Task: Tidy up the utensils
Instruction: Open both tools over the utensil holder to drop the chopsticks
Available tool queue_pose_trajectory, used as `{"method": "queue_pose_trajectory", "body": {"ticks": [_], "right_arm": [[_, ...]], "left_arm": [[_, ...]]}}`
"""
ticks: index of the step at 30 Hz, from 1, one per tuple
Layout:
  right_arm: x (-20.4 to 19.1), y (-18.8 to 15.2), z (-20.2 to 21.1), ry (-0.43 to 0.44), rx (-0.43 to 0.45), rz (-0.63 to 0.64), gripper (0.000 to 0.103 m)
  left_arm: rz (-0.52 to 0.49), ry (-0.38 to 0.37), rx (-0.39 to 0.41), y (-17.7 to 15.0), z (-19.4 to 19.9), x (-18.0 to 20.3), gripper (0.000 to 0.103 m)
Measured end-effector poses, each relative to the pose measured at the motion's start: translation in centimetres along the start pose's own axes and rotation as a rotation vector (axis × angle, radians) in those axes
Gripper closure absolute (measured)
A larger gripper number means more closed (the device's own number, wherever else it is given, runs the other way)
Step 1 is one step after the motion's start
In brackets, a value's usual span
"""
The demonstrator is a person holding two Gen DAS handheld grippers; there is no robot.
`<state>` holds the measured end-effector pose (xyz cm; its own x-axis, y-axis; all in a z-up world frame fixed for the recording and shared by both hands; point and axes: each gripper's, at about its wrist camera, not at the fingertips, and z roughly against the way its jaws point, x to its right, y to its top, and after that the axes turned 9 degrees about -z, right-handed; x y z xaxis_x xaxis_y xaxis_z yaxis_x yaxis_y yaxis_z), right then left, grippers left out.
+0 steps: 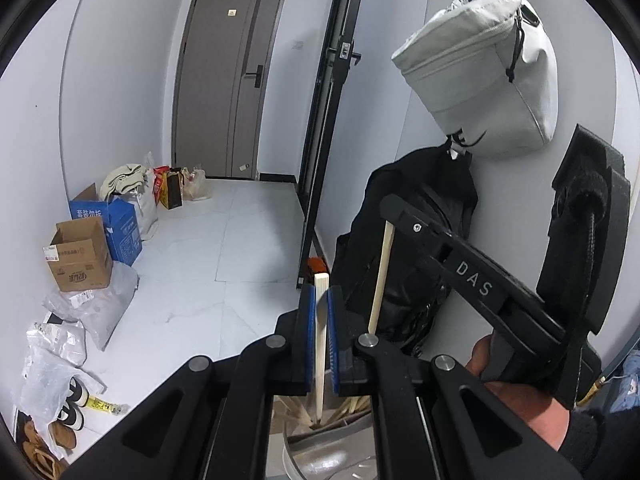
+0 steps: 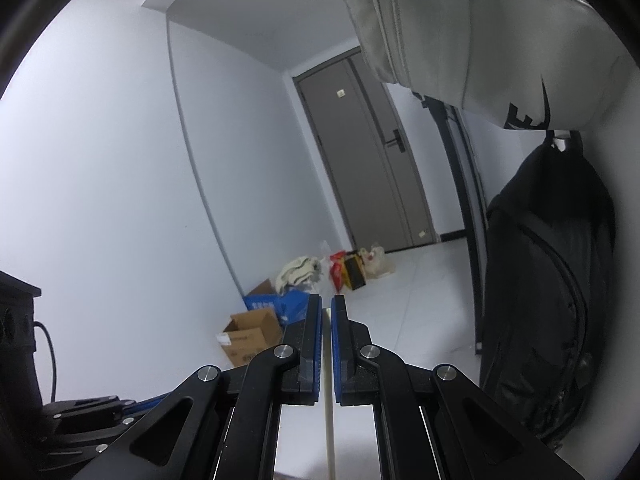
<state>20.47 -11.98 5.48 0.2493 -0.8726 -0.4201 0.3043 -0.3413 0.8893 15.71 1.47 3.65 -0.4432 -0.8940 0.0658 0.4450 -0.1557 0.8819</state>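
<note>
The left claw [image 1: 320,312] pinches a pale wooden chopstick [image 1: 320,344] between its blue pads, the stick upright, its lower end among other chopsticks in a metal holder [image 1: 320,452] directly below. Right of the holder, the right claw [image 2: 327,320] is pressed onto a second chopstick [image 2: 329,432], which also shows in the left view. A black jacket [image 1: 404,240] hangs behind, under a grey bag [image 1: 480,72].

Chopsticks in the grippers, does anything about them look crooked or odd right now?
Nothing looks damaged. The left gripper holds one chopstick upright above the metal holder, where other sticks lean at mixed angles. The right gripper pinches a second chopstick at its top end, so it hangs slightly tilted.
</note>
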Motion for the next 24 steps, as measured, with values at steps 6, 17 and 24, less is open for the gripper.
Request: {"method": "queue_pose_trajectory", "body": {"ticks": [6, 17, 24], "right_arm": [[0.6, -0.5, 0.2, 0.008, -0.025, 0.003, 0.099], [2.3, -2.0, 2.6, 0.038, -0.107, -0.026, 0.099], [3.0, -3.5, 3.5, 0.039, -0.192, -0.031, 0.099]], "left_arm": [[-0.026, -0.028, -0.034, -0.5, -0.5, 0.6, 0.101], [-0.041, -0.061, -0.120, -1.0, -1.2, 1.1, 0.101], [-0.031, -0.087, -0.199, -1.3, -1.1, 1.3, 0.101]]}}
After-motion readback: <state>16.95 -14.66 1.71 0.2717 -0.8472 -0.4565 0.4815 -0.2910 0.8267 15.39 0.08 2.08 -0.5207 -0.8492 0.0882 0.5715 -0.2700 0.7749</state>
